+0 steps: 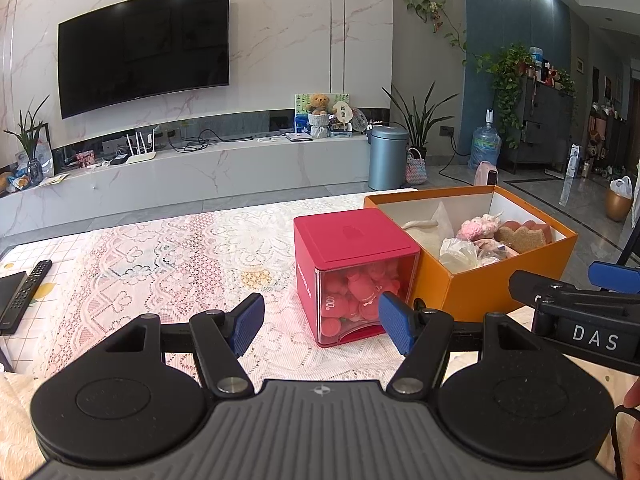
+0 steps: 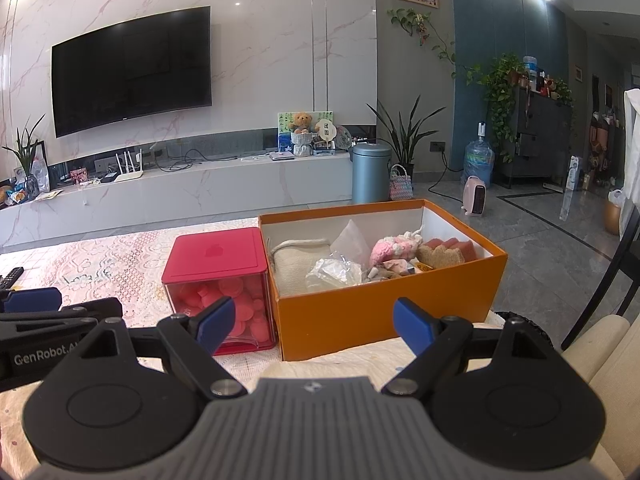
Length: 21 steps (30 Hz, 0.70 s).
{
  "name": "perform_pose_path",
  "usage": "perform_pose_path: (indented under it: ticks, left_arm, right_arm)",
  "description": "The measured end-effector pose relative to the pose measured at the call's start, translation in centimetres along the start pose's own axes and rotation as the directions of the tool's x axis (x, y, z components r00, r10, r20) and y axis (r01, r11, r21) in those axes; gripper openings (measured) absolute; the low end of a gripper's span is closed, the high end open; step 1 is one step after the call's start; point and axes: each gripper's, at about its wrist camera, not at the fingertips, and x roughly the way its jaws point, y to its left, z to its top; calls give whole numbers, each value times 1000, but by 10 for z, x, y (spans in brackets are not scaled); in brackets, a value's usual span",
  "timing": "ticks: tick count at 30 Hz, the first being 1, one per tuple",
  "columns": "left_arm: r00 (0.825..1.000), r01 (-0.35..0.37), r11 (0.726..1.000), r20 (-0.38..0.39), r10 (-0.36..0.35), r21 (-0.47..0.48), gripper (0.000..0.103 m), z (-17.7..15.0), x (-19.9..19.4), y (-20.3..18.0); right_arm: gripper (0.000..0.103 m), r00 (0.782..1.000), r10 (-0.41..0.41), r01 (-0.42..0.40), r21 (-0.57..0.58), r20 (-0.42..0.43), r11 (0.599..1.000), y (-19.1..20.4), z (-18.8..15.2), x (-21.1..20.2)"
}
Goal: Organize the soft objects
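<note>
An open orange box sits on the lace-covered table and holds soft things: a cream pouch, a pink knitted toy, brown and red sponges and a clear plastic bag. A red cube box with a clear front full of pink soft pieces stands against its left side. My left gripper is open and empty in front of the red cube. My right gripper is open and empty in front of the orange box.
A black remote and a dark device lie at the table's left edge. The lace tablecloth stretches left of the boxes. A cream chair stands at the right. A TV wall and cabinet are beyond the table.
</note>
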Motion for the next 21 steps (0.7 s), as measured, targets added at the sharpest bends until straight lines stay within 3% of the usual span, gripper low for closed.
perform_pose_path:
  ticks: [21]
  left_arm:
    - [1000, -3, 1000, 2, 3, -10, 77, 0, -2, -1]
  right_arm:
    - [85, 1000, 7, -7, -6, 4, 1000, -4, 1, 1]
